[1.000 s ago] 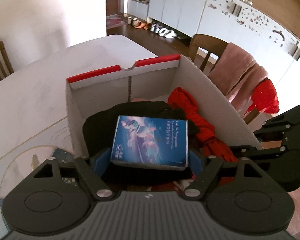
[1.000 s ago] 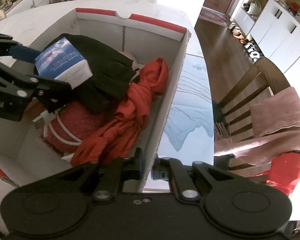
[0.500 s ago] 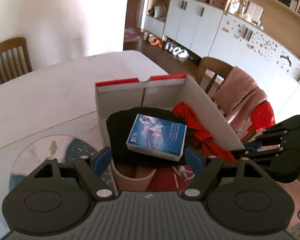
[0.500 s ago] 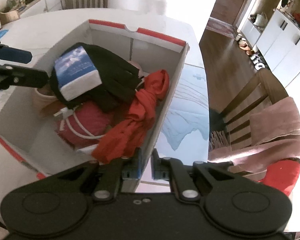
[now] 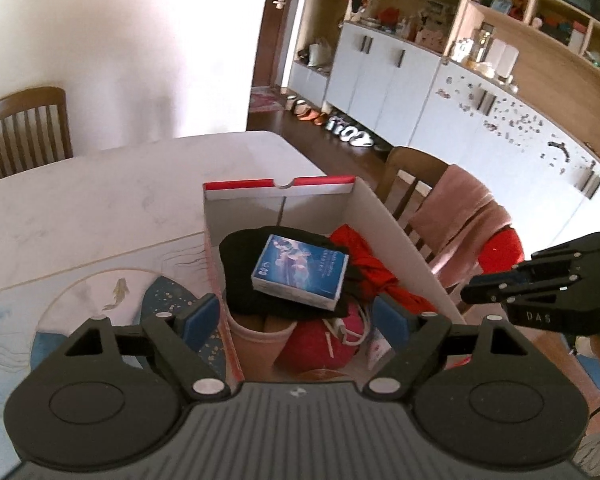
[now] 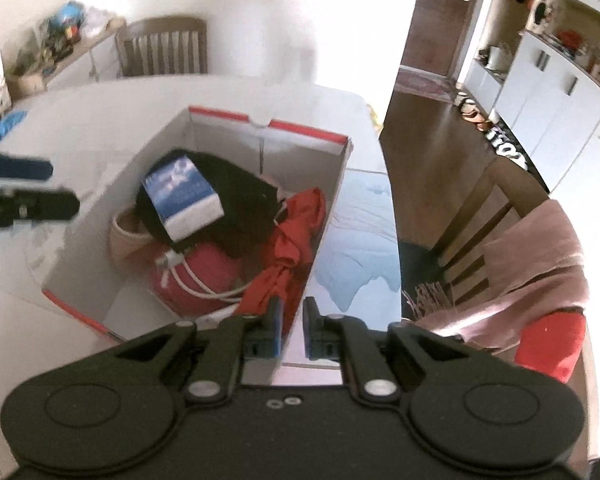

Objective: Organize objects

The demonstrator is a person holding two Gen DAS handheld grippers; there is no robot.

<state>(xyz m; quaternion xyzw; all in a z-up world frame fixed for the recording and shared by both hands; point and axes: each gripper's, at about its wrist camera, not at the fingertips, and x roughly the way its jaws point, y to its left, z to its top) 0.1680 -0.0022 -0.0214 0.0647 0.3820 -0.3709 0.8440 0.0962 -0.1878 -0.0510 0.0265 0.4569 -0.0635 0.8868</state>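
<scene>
The small blue-and-white printed carton [image 5: 300, 273] already lies flat and tilted on black cloth [image 5: 244, 280] in the red-rimmed white cardboard box [image 5: 400, 240] at frame centre, so packing looks nearly finished; the left gripper [image 5: 296, 314] gapes wide and empty, the right gripper [image 6: 291, 326] has just been opening a slit, nothing between.

Bright daylight, blown-out walls, fisheye warp

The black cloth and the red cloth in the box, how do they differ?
The black cloth lies spread on top and carries the blue booklet box; the red cloth is bunched and twisted along the box's side wall, carrying nothing. Both lie inside the cardboard box.
</scene>
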